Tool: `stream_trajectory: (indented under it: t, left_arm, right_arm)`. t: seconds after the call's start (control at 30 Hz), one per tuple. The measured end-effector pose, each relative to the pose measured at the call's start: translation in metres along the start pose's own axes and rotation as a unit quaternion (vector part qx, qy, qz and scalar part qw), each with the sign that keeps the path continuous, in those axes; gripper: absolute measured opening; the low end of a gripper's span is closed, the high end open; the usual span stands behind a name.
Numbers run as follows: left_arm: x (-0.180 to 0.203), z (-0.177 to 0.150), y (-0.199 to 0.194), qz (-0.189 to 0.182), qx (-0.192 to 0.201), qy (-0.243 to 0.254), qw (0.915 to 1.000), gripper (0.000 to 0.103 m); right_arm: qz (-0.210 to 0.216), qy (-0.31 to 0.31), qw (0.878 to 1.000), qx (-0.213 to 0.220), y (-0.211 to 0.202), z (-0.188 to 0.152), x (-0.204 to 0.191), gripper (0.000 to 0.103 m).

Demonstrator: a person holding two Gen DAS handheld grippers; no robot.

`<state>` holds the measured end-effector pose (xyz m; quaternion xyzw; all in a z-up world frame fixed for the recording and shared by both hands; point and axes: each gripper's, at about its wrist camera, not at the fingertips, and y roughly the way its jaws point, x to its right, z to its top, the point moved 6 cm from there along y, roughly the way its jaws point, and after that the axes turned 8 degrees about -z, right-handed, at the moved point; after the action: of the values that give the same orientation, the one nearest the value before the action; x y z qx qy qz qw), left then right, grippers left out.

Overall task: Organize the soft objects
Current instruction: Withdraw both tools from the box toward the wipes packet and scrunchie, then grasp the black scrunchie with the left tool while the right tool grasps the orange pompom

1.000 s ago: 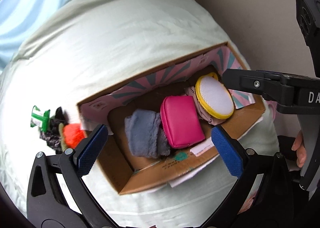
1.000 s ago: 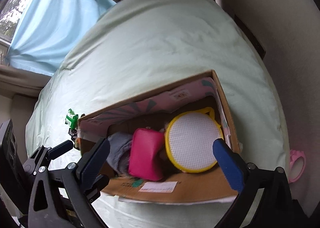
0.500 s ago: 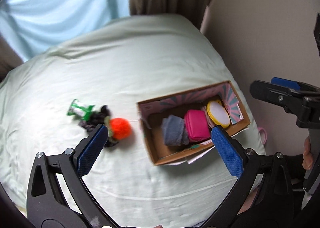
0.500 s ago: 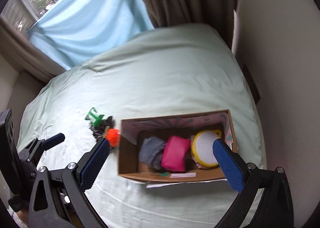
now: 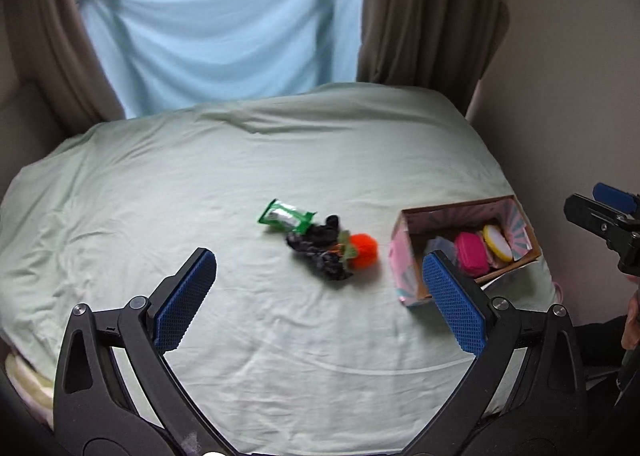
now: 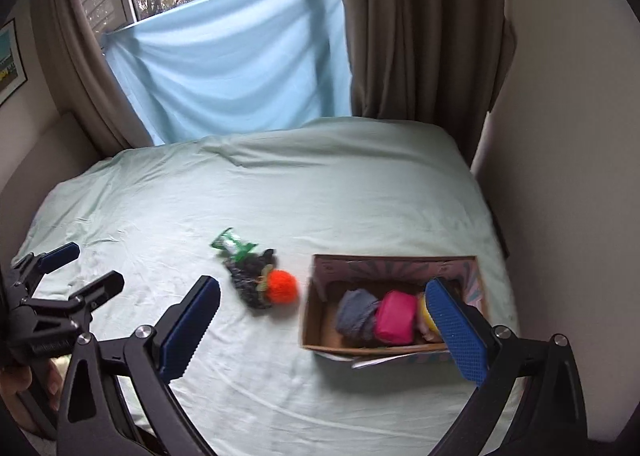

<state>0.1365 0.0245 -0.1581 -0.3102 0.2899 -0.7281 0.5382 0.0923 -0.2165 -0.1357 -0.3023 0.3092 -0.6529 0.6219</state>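
Across the whole lower scene spreads the bed (image 5: 280, 160), covered in a pale green sheet (lightly creased), with a light blue cloth (image 5: 216, 32) hung over the window behind it and brown curtains (image 6: 416, 28) at either side.

Toward the bed's right edge sits the cardboard box (image 6: 316, 320), open at the top, its inner flaps printed in pink and teal. Inside it lie 3 soft things in a row: a grey cloth (image 6: 356, 314) at the left, a pink pouch (image 6: 396, 316) in the middle, and a round yellow-rimmed pad (image 5: 497, 242) at the right, which the right wrist view mostly hides behind a finger.

Just left of the box, on the bare sheet, lies a small cluster: a dark crumpled fabric piece (image 5: 316, 248), an orange pompom (image 5: 362, 250) touching it on the box side, and a green wrapper (image 5: 286, 216) at the far end.

The left gripper (image 5: 320, 296) hangs above the sheet with its jaws spread wide and nothing between them; its blue pads (image 5: 186, 298) frame the cluster. The right gripper (image 6: 320, 328) is likewise wide apart and empty, its right finger overlapping the box in view. Each gripper shows at the edge of the other's view.
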Motion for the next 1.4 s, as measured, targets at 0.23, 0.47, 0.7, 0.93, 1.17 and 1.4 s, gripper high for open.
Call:
stream_trajectory:
  t: [0.23, 0.47, 0.7, 0.93, 1.17, 1.4]
  left_arm:
    - [-0.063, -0.010, -0.002, -0.015, -0.010, -0.014, 0.9997, 0.103]
    - [-0.105, -0.004, 0.035, -0.055, -0.034, -0.013, 0.9978, 0.103]
    - [-0.125, 0.002, 0.100, -0.089, -0.074, -0.016, 0.9931, 0.103]
    - [-0.125, -0.006, 0.175, -0.128, -0.117, -0.058, 0.9830, 0.102]
    - [-0.117, -0.032, 0.255, -0.138, -0.167, -0.085, 0.9725, 0.102]
    - [-0.112, -0.061, 0.328, -0.136, -0.207, -0.118, 0.9616, 0.097]
  right_arm:
    - [-0.015, 0.025, 1.000, -0.006, 0.005, -0.014, -0.043, 0.102]
    - [-0.029, 0.067, 0.997, -0.009, 0.028, -0.014, -0.082, 0.102]
    - [-0.036, 0.120, 0.992, -0.025, 0.082, -0.014, -0.111, 0.102]
    - [-0.042, 0.167, 0.984, -0.055, 0.150, -0.022, -0.123, 0.102]
    - [-0.056, 0.233, 0.965, -0.105, 0.229, -0.045, -0.112, 0.102]
    - [-0.045, 0.297, 0.940, -0.164, 0.302, -0.074, -0.105, 0.090]
